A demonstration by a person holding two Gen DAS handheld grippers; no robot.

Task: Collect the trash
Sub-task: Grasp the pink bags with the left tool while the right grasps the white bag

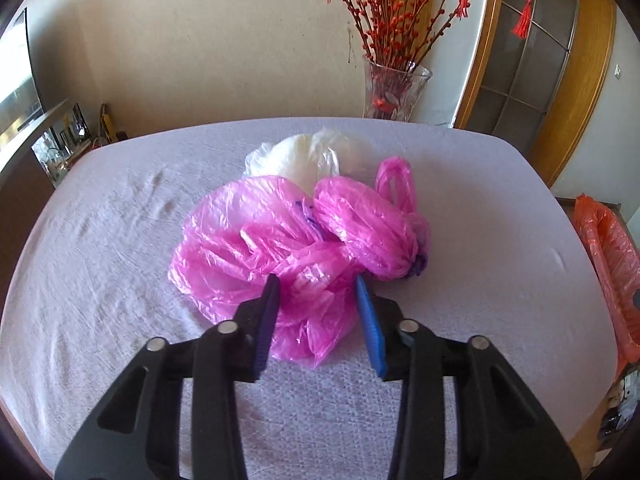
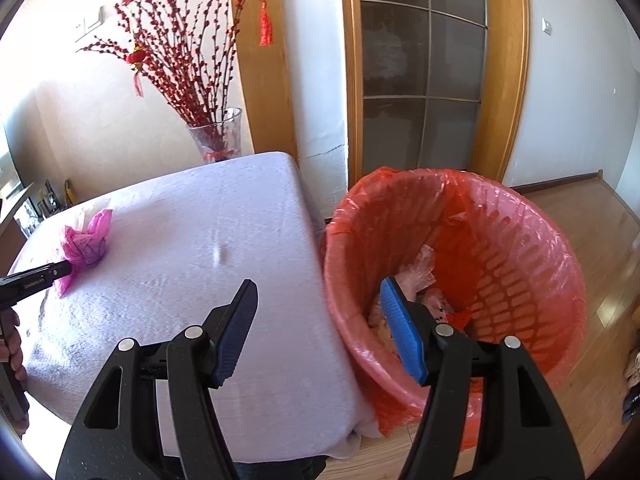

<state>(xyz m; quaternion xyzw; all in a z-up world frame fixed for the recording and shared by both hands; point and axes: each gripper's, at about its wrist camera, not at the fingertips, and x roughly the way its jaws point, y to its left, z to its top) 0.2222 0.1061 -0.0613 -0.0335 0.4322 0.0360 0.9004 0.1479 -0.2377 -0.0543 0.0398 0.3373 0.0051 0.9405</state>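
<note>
The left gripper [image 1: 318, 284] reaches level over the table [image 1: 100, 240], fingers spread around the pink bag [image 1: 256, 248], while the right gripper [image 2: 318, 292], fingers spread and empty, hovers at the red bin [image 2: 520, 248]'s near-left rim.
</note>
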